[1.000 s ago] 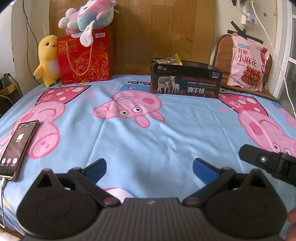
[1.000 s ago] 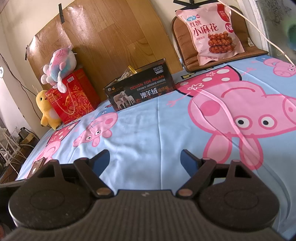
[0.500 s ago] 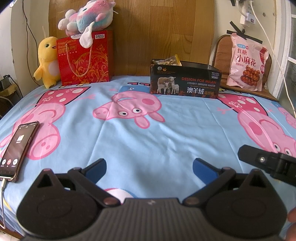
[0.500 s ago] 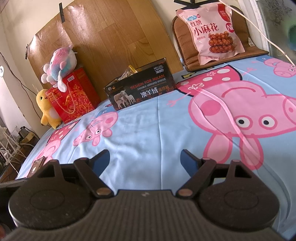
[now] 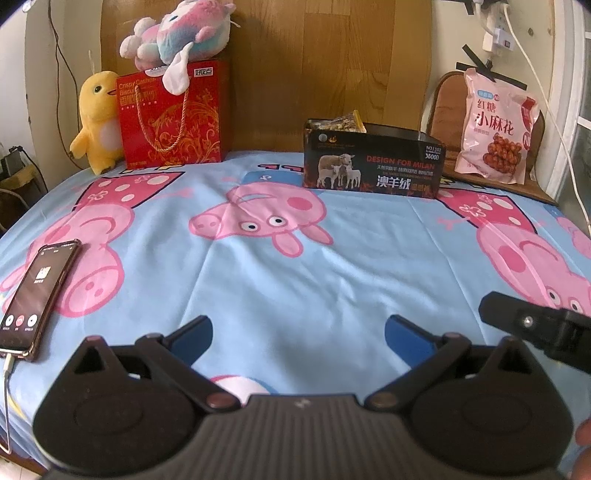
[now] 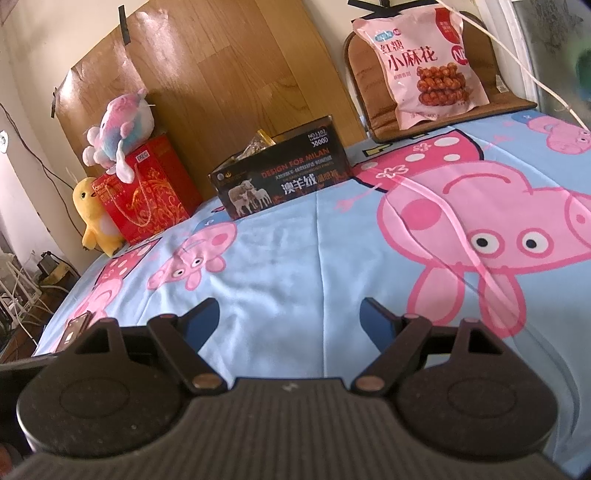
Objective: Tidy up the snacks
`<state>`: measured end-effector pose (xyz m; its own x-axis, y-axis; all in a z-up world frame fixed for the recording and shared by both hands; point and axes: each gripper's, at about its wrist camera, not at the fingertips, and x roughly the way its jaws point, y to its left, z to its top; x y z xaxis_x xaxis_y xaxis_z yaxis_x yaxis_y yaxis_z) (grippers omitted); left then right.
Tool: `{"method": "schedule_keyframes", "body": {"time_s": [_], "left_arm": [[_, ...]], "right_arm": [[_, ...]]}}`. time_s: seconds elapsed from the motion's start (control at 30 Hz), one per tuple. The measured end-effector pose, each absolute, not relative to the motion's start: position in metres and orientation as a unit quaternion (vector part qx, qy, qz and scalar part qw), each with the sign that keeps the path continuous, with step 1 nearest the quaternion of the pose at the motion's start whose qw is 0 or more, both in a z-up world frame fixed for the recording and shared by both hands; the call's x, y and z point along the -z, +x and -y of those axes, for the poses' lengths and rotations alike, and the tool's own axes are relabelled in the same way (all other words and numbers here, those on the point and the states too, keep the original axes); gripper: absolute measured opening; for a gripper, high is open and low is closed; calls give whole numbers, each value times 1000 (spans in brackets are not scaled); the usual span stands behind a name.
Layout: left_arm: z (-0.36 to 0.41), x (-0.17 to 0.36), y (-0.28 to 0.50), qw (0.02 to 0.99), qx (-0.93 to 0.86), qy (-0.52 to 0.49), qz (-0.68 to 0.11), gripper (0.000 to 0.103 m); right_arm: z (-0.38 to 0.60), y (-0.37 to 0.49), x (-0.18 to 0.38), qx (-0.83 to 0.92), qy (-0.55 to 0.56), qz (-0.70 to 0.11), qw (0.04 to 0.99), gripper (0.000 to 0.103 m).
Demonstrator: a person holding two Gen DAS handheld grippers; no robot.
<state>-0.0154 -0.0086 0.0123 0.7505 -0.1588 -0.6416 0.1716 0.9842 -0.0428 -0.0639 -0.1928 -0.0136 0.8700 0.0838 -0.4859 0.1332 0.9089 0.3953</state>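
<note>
Blue cartoon-print sheeting covers the bed [image 5: 295, 280], which carries everything. At the far edge, centre, stands the black box [image 5: 373, 162], open-topped, with snack packets [image 5: 345, 123] already showing above its rim. Far right, well apart from the box, the pink snack bag [image 5: 495, 125] leans upright on a brown cushion [image 6: 436, 122]. Far left are the red gift bag [image 5: 171, 118], a plush toy [image 5: 177, 33] on top of it, and a yellow duck [image 5: 96, 122] beside it. A phone [image 5: 37, 291] lies near left.

Left claw [image 5: 299, 332]: spread wide, holding nothing, low over bare sheet. Right claw [image 6: 290, 319]: likewise wide and empty.

Judgement: the pink bag appears the remaining item. The right claw is better placed; pinch the bag's upper seam, not its filled belly, and lift clear before carrying it to the box.

Only the left view shows the phone screen fully and the right tool's finger; the right view shows the pink bag closer.
</note>
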Motion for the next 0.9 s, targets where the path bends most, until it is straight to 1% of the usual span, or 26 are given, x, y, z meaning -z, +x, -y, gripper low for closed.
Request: {"method": "schedule_keyframes", "body": {"time_s": [0.9], "left_arm": [[10, -9, -19, 936, 87, 6, -341, 103]], "right_arm": [[192, -62, 16, 15, 209, -262, 942, 85]]}}
